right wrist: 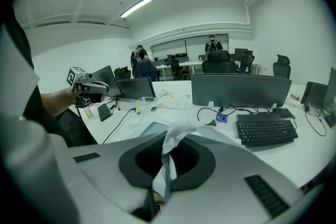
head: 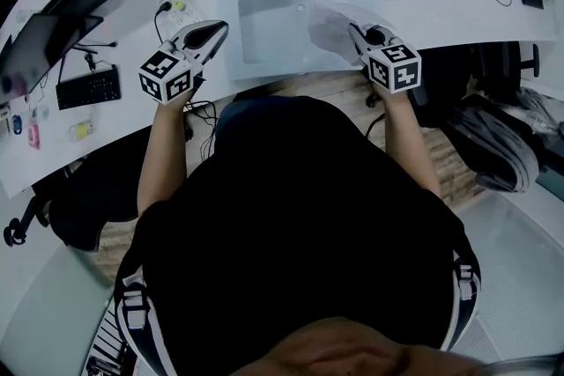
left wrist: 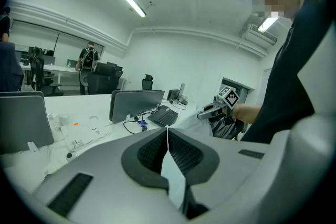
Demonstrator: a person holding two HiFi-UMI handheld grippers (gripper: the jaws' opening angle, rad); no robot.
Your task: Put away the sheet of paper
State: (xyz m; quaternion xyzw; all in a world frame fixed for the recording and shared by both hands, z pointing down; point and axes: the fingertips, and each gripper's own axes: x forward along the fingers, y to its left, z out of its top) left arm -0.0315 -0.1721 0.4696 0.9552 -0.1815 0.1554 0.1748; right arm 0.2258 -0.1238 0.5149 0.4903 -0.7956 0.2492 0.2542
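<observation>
The sheet of paper (head: 333, 29) is white, thin and crumpled, not flat. It is lifted up in the upper part of the head view, slightly right of centre.

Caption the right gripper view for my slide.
Right gripper, jaws shut on a crumpled sheet of paper, above a white desk with keyboard and monitor.
</observation>
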